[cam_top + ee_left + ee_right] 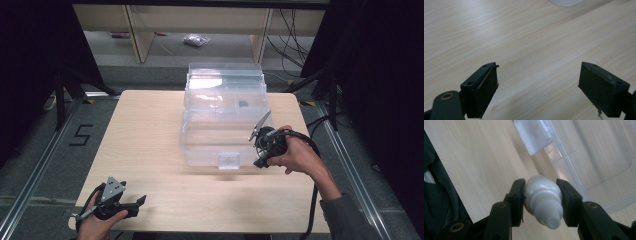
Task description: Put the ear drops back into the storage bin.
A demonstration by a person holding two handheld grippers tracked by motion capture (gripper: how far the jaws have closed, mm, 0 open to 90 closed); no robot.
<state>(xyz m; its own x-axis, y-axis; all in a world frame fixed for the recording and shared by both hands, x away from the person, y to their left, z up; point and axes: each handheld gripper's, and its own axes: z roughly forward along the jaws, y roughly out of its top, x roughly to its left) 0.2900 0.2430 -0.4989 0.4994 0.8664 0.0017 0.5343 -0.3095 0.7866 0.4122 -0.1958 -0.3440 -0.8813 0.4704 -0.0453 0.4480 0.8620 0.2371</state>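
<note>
A small white squeeze bottle [542, 200] with a ribbed cap sits between the jaws of my right gripper [541, 186], which is shut on it, nozzle toward the camera. In the high view the right gripper [262, 159] hangs above the table by the front right corner of a clear plastic storage box [225, 135] whose lid stands open. The box's rim [599, 157] and its latch tab [534, 135] lie just beyond the bottle. My left gripper [141, 202] rests low at the table's front left, open [537, 72], with bare wood between its jaws.
The light wooden table [150, 150] has free room left of the box and along the front. A small dark item [243, 104] lies inside the box. Shelving legs and cables stand beyond the far edge, and black curtains flank both sides.
</note>
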